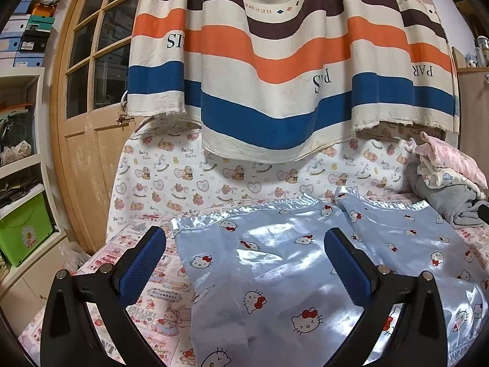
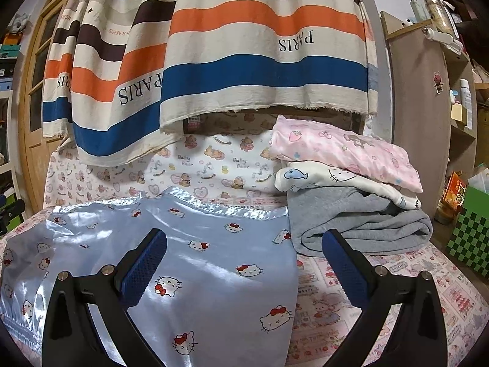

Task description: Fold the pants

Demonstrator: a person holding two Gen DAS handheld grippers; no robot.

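Left wrist view: blue satin pants (image 1: 275,275) are seen spread flat on the bed (image 1: 146,305), not yet folded. Both the left hand-held gripper (image 1: 244,263) and right hand-held gripper (image 2: 244,263) are held wide, empty, above them; folded clothes (image 2: 351,189) are stacked far right.

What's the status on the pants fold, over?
Left gripper open, right gripper open, both empty. Blue satin pants spread flat, unfolded. Stack of folded clothes at their right edge.
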